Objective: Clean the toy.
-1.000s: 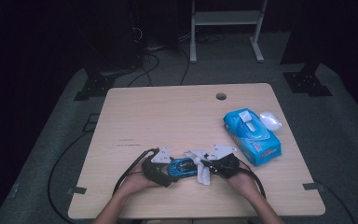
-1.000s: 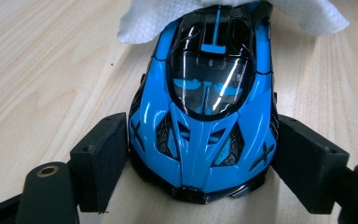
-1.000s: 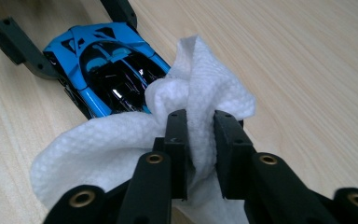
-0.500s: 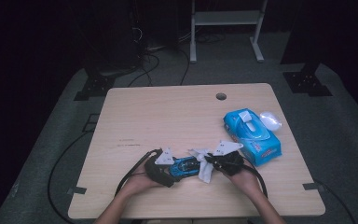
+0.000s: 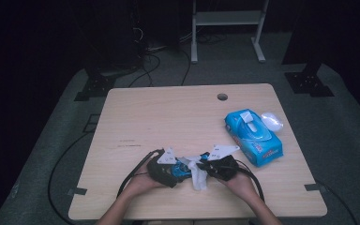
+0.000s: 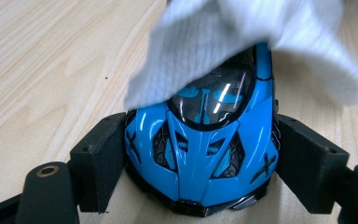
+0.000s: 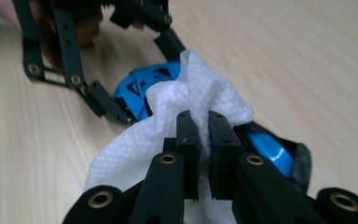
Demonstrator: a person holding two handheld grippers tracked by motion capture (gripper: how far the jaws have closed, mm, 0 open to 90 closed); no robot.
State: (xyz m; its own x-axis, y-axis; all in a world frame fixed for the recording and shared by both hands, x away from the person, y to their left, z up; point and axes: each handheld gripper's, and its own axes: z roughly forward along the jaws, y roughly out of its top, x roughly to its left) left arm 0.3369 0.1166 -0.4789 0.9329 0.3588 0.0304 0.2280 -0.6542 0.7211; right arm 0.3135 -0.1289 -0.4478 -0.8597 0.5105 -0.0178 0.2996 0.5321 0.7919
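A blue toy car point(image 6: 200, 154) sits on the table point(image 5: 168, 122) near its front edge, its sides clamped between the pads of my left gripper point(image 6: 204, 161). My right gripper point(image 7: 204, 135) is shut on a bunched white wipe point(image 7: 196, 88). The wipe drapes over the car's roof and windscreen point(image 6: 242, 42). In the high view the left gripper point(image 5: 180, 169) and the right gripper point(image 5: 206, 168) face each other, with the car point(image 5: 186, 168) and the wipe point(image 5: 198, 177) between them. The wipe hides the far part of the car.
A blue pack of wipes point(image 5: 253, 133) lies at the right of the table, with a small white object point(image 5: 272, 121) beside it. A cable hole point(image 5: 222, 97) is near the far edge. Cables trail off the front edge on both sides.
The right gripper has shifted slightly with the wipe across the car. The left gripper and the car have kept still.
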